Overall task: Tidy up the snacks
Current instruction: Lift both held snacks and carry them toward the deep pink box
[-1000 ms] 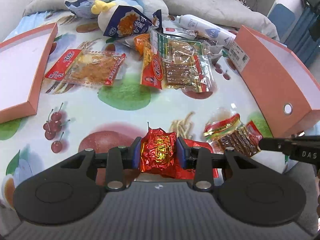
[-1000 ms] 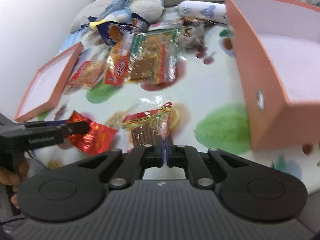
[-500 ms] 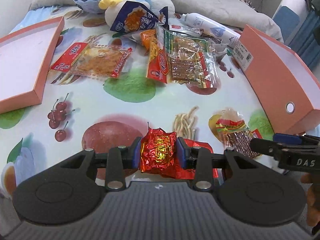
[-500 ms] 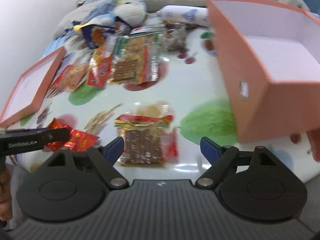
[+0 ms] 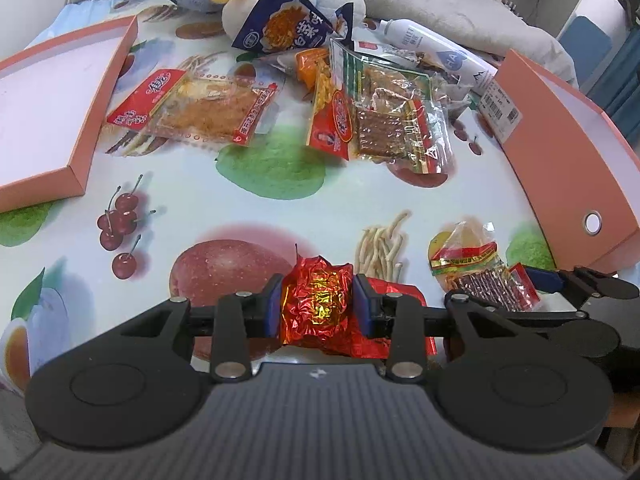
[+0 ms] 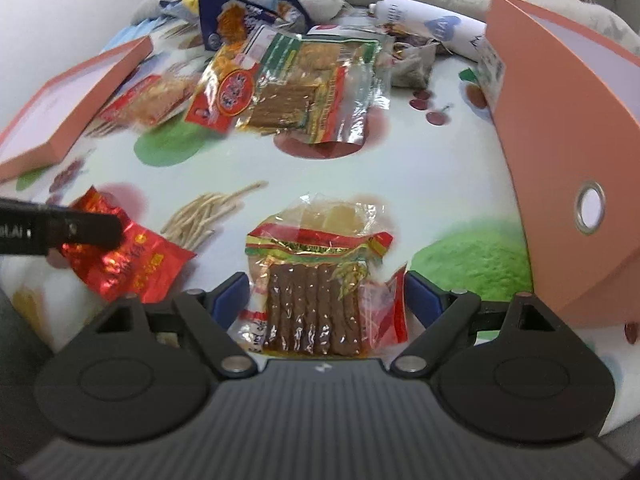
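Red foil snack pack (image 5: 318, 304) pinched in our left gripper (image 5: 318, 306), jaws closed on it, low over fruit-print desk (image 5: 248, 204) near edge. Our right gripper (image 6: 327, 296) jaws wide, straddling clear pack of brown sticks (image 6: 316, 304) lying on desk. Orange box (image 6: 560, 128) just right; snack pile (image 6: 288, 84) further back.

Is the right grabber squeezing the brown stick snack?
No, the right gripper is open, its blue pads apart on either side of the brown stick snack.

Left gripper (image 5: 316, 304) clamped shut on something; right gripper (image 6: 326, 294) spread wide
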### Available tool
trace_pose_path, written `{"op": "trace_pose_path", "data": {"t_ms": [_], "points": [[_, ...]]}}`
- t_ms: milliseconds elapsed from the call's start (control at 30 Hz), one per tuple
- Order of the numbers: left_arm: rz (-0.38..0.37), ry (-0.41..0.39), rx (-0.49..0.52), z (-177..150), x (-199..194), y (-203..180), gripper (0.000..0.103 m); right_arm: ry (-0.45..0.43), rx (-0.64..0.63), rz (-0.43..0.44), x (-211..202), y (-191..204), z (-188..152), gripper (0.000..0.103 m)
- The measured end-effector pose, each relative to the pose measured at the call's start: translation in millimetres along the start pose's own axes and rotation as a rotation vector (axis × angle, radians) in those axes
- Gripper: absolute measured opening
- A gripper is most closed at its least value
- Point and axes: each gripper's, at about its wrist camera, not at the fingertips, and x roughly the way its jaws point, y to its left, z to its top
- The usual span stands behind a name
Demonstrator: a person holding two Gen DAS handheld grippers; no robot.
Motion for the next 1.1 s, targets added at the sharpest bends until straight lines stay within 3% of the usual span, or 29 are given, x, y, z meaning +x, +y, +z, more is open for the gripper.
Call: {"op": "trace_pose_path", "data": {"t_ms": [33, 167, 667, 1100], "points": [[0.0, -0.001, -0.002, 0.4, 0.0, 0.4, 0.042, -0.001, -0.011, -0.014, -1.7, 1.1, 1.7, 0.064], [-0.002, -0.015, -0.014, 3.6, -3.5, 0.9, 0.042, 0.007, -0.002, -0.005, -5.3, -2.4, 6.8, 0.055], [-0.053, -0.091, -0.018, 23.0, -39.6, -19.3, 0.042, -0.082, 0.081, -0.032, -55.1, -24.5, 15.8, 0.053], [-0.129, -0.207, 0.05, 72.6, -82.2, -66.4, 0.042, -0.244, 0.138, -0.05, -130.0, -49.3, 56.5, 0.053]]}}
